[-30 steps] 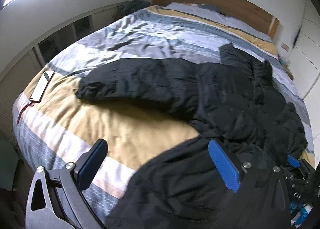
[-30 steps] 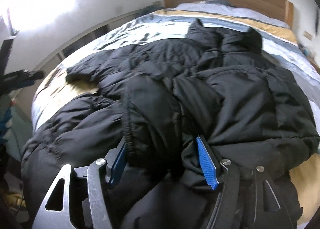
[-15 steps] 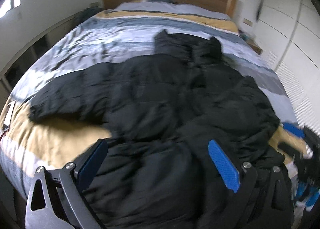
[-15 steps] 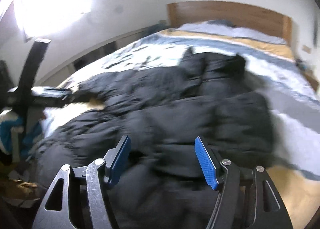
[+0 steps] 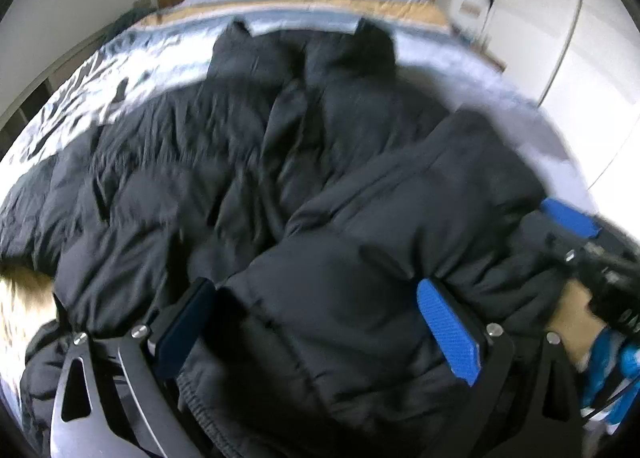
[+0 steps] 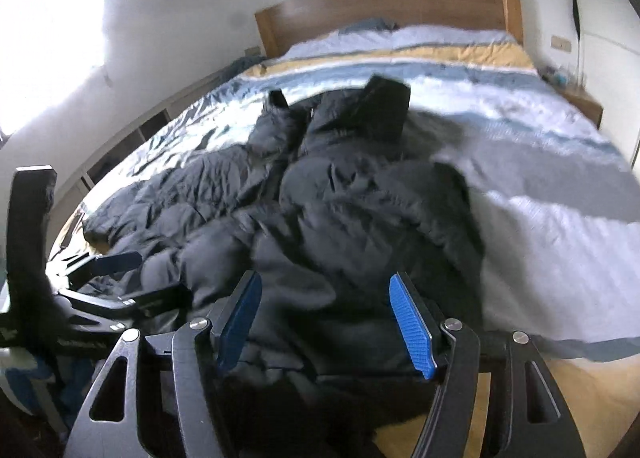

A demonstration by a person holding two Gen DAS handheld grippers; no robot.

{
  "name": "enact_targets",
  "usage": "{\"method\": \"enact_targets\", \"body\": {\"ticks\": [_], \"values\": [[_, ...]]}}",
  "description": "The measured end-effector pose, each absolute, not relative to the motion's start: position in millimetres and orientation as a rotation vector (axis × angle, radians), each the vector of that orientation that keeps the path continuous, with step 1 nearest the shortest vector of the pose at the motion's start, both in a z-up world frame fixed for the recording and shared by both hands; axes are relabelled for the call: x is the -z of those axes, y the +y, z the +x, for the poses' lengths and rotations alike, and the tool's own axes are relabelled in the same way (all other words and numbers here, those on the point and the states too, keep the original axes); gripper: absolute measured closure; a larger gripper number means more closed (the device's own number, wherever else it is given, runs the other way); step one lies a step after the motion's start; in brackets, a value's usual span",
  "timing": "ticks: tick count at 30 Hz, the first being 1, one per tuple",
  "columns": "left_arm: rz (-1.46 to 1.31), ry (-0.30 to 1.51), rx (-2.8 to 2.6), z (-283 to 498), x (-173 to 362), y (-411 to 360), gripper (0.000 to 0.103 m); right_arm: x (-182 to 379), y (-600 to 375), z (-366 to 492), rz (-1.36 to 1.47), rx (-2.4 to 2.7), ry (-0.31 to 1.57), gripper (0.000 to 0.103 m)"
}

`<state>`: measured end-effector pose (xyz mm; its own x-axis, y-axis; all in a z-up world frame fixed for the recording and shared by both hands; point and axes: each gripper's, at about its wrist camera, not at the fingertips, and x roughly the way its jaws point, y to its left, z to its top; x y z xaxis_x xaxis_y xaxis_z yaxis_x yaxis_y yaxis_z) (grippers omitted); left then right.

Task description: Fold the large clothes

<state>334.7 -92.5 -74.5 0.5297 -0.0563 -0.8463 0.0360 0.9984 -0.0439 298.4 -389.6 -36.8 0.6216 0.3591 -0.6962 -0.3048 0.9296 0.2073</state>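
Note:
A black puffer jacket (image 5: pixel 280 177) lies spread on the striped bed (image 6: pixel 540 197), collar toward the headboard. My left gripper (image 5: pixel 314 286) is low over its near right part. Its jaws stand wide, and a thick fold with a ribbed cuff bulges between them without being pinched. In the right wrist view the jacket (image 6: pixel 340 209) lies ahead. My right gripper (image 6: pixel 325 278) is open over the jacket's near edge, nothing clamped. The left gripper (image 6: pixel 160 276) shows at the jacket's left. The right gripper (image 5: pixel 568 234), held by a hand (image 5: pixel 572 310), shows at its right edge.
A wooden headboard (image 6: pixel 380 9) and pillows close the far end of the bed. White wardrobe doors (image 5: pixel 560 57) stand to the right, with a nightstand (image 6: pixel 580 101) beside the bed. A low shelf unit (image 6: pixel 132 137) runs along the left wall under a bright window.
My left gripper swung right from the bare yellow bedding and dropped onto the jacket's fold. My right gripper drew away to the right, off the sleeve that was between its jaws.

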Motion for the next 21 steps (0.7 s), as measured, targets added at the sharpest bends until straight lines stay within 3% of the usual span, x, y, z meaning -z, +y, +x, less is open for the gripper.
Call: {"method": "enact_targets", "body": {"ticks": [7, 15, 21], "values": [[-0.022, 1.039, 0.079, 320, 88, -72, 0.000, 73, -415, 300, 0.094, -0.291, 0.866, 0.038], [0.032, 0.949, 0.039, 299, 56, -55, 0.000, 42, -419, 274, 0.063, -0.194, 0.814, 0.038], [0.059, 0.999, 0.046, 300, 69, -55, 0.000, 32, -376, 253, 0.113, -0.316, 0.825, 0.037]]}}
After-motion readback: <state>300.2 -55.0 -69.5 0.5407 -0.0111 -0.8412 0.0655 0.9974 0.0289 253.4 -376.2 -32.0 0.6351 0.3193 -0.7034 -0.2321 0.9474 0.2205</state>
